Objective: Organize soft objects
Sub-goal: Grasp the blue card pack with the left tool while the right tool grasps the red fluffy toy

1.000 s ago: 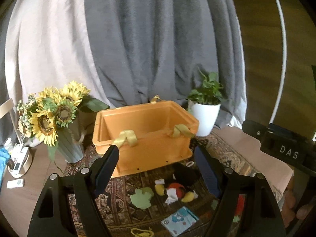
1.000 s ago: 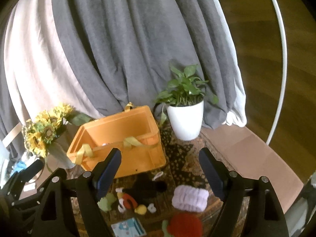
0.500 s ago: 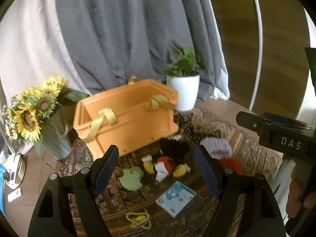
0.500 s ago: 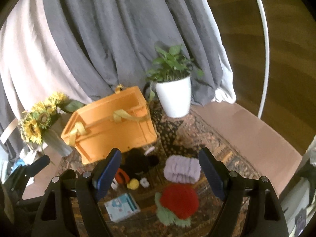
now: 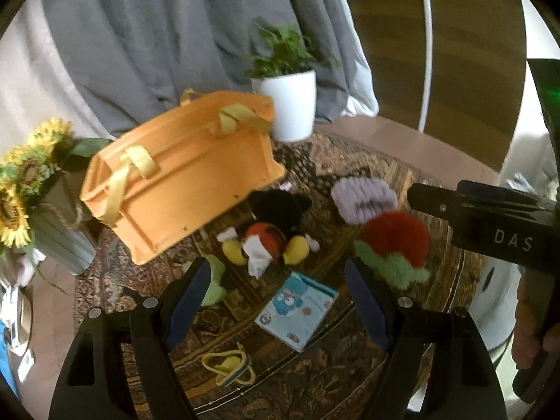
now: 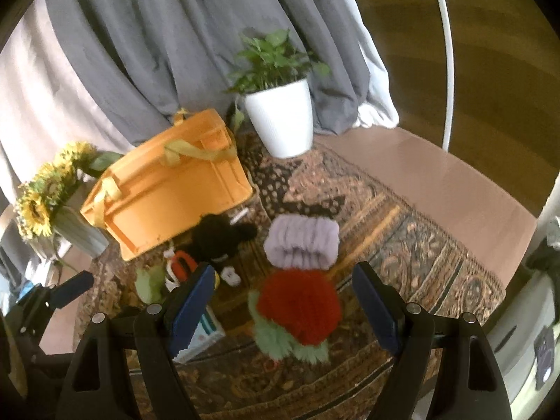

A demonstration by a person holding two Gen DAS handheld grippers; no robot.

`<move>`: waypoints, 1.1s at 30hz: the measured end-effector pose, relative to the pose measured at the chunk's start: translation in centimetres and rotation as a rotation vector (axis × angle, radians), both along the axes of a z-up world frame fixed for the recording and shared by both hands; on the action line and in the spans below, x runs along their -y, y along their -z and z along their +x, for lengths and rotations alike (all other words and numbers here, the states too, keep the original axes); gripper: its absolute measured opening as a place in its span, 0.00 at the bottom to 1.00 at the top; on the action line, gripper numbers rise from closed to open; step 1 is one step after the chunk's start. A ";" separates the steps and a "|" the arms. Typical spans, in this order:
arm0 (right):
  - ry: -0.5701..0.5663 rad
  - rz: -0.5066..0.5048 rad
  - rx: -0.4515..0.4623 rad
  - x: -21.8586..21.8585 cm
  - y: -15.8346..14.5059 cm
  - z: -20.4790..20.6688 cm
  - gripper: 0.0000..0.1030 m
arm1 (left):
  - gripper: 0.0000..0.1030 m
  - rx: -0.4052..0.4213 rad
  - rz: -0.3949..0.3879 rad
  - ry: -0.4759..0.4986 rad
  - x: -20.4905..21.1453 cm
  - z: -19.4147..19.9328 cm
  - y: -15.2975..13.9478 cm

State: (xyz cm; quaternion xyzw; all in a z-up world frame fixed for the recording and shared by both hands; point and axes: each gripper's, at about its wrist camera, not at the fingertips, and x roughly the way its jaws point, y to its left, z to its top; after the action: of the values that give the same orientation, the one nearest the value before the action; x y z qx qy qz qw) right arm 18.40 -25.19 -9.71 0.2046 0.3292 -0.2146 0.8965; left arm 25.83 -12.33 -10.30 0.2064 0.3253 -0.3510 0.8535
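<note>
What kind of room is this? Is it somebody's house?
Probably a home room, maybe a living room or a play corner. A patterned rug covers the table, long grey curtains hang behind it, and a potted plant and a vase of sunflowers decorate it.

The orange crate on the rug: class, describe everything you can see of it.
The orange crate looks like rigid plastic, rectangular, ribbed along its sides, with yellow fabric straps draped over its rim. It stands upright and open-topped on the patterned rug, between the sunflower vase and white plant pot. Its inside is hidden. The black plush toy lies against its front.
</note>
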 end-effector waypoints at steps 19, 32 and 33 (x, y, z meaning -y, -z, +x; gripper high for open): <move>0.051 0.108 -0.097 0.7 7.3 1.3 0.79 | 0.76 -0.121 0.137 0.135 2.4 2.1 7.2; 0.027 0.145 -0.127 1.2 9.8 2.9 0.78 | 0.68 -0.218 0.137 0.147 2.9 3.6 9.5; 0.025 0.144 -0.128 1.2 9.9 2.9 0.78 | 0.68 -0.219 0.136 0.146 3.0 3.7 9.6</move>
State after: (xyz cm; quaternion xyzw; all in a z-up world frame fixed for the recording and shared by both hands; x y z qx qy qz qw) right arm 21.34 -26.43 -19.57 0.2584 0.3978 -0.2142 0.8539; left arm 29.51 -15.29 -19.89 0.2472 0.4237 -0.4098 0.7690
